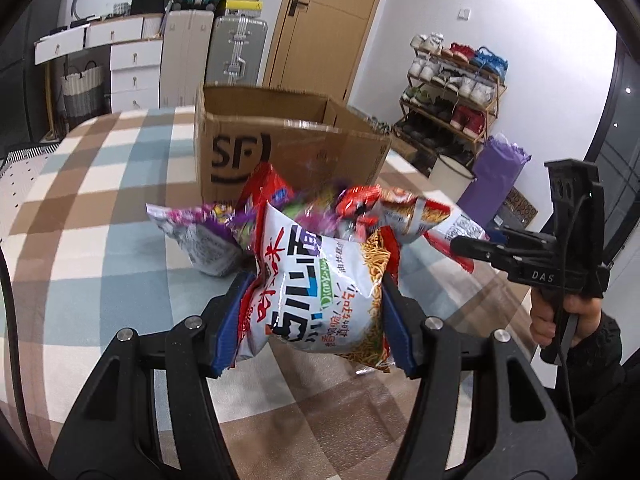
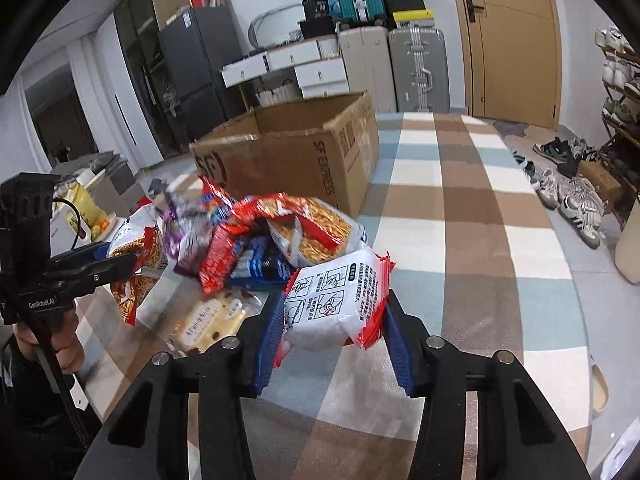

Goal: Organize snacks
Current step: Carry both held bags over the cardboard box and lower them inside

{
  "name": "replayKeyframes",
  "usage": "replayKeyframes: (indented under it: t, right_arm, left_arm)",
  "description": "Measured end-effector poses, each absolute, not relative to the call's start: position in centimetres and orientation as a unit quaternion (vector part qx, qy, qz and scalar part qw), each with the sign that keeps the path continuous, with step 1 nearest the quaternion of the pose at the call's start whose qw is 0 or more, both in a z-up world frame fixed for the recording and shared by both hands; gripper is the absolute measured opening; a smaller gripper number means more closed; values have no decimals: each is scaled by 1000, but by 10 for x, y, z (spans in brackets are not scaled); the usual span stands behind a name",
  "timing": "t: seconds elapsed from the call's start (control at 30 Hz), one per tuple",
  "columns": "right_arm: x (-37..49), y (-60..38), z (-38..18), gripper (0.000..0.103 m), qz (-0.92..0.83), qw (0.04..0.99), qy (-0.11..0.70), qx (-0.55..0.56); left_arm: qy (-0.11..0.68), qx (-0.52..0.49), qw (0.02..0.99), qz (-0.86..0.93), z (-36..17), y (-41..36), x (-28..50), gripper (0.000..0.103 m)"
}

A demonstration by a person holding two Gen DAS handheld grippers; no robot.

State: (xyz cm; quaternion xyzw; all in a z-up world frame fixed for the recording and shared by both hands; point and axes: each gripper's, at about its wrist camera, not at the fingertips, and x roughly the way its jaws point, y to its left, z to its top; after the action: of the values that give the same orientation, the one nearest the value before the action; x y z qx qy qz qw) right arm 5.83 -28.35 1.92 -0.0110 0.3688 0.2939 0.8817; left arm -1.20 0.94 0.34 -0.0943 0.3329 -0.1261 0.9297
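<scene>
My left gripper [image 1: 312, 316] is shut on a white and red noodle snack bag [image 1: 316, 292], held above the table in front of the pile. My right gripper [image 2: 332, 320] is shut on a white noodle packet with red edges [image 2: 336, 300], its printed back facing me. A pile of snack bags [image 2: 256, 232] lies on the checked tablecloth [image 2: 480, 240] in front of an open SF cardboard box [image 2: 296, 156]. The box also shows in the left wrist view [image 1: 280, 148]. The right gripper shows in the left wrist view [image 1: 460, 246], the left one in the right wrist view [image 2: 124, 260].
A pale bread pack [image 2: 208, 320] lies on the table left of my right gripper. Suitcases [image 1: 236, 52], white drawers [image 1: 132, 64] and a wooden door [image 1: 328, 20] stand behind. A shoe rack [image 1: 452, 92] and a purple roll [image 1: 496, 172] stand at the right.
</scene>
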Motion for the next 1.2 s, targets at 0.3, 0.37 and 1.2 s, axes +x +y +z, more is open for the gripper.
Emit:
replayKeyframes:
  t: [0.3,0.37,1.2]
  right_arm:
    - [39,-291,53,48,313,893,323,17]
    - [38,-290,61,48,316,895,313,19]
    - [97,-250,106,48,343,897,276,30]
  left_arm:
    - [305,-93,941,-111,39,9,-23,58]
    - [297,-93,945,-105,49,10,-23,58]
    - [268,-92,957,-57,98,23,61,58]
